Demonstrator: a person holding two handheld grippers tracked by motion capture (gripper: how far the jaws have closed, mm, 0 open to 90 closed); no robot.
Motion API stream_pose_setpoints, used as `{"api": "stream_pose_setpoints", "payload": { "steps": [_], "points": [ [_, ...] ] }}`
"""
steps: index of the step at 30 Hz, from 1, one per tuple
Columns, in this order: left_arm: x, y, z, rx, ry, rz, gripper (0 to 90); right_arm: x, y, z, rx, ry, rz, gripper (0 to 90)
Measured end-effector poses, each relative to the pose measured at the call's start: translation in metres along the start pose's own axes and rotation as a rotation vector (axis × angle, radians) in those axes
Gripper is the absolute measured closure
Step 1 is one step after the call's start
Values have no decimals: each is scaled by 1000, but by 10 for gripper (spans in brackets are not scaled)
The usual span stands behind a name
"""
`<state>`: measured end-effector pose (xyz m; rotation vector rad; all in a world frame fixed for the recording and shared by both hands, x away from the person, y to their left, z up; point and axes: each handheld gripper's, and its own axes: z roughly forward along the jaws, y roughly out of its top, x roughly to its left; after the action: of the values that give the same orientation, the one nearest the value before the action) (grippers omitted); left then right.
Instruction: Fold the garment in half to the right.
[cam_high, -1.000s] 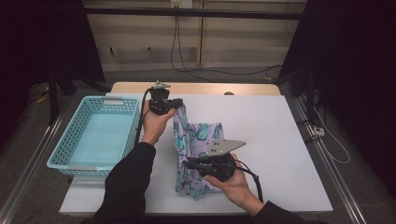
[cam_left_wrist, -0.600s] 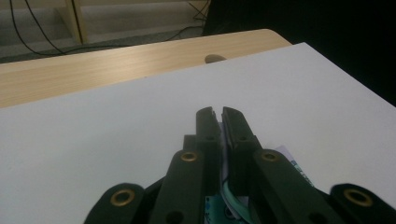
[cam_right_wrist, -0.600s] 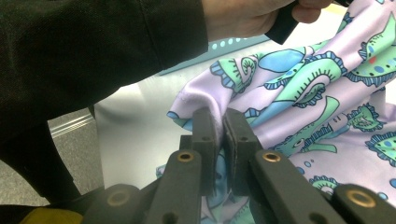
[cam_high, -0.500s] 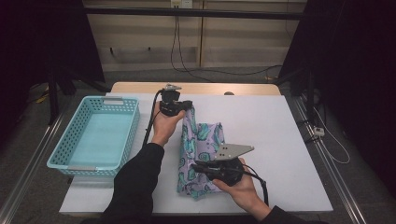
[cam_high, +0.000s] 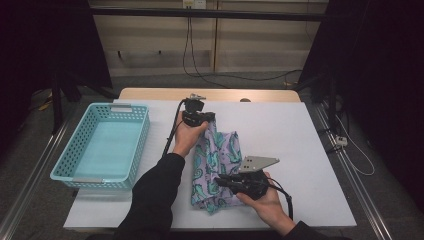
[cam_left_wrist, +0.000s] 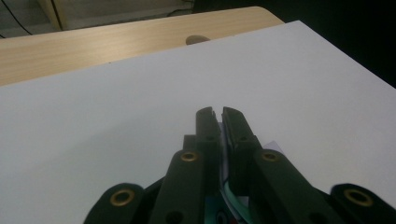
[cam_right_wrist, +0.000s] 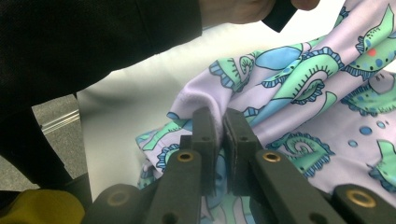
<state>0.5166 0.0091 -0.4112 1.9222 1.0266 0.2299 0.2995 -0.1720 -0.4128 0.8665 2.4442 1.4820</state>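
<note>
Beside the blue basket (cam_high: 102, 145) on the white table (cam_high: 300, 135), the patterned cloth (cam_high: 217, 165) now lies longer and flatter, so the fold looks nearly set. The left gripper (cam_high: 199, 116) has slid to its far end, the right gripper (cam_high: 225, 182) at its near end; both stay pinched on its edge.

The left gripper (cam_high: 202, 118) sat at the far end of an outstretched, dark-sleeved left forearm (cam_high: 152, 195), gripped from below by the left hand (cam_high: 186, 137), its jaws pressed nearly together with only a thin sliver of fabric between the pads. The right gripper (cam_high: 222, 181) lay nearer the body, held in the right hand (cam_high: 262, 200), jaws pointing toward the left arm and likewise clamped tight, cloth bunched between its fingertips.
</note>
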Motion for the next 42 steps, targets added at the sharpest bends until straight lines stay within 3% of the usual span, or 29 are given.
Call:
{"api": "stream_pose_setpoints", "payload": {
  "steps": [7, 17, 42],
  "points": [
    [-5, -5, 14, 53, -14, 22, 860, -7, -13, -4, 30, -4, 29, 844],
    [-11, -10, 27, 74, -39, 34, 856, -10, -22, -7, 57, -13, 34, 838],
    [-26, -19, 40, 90, -61, -10, 826, -14, -39, -16, 139, -45, 22, 820]
  ]
}}
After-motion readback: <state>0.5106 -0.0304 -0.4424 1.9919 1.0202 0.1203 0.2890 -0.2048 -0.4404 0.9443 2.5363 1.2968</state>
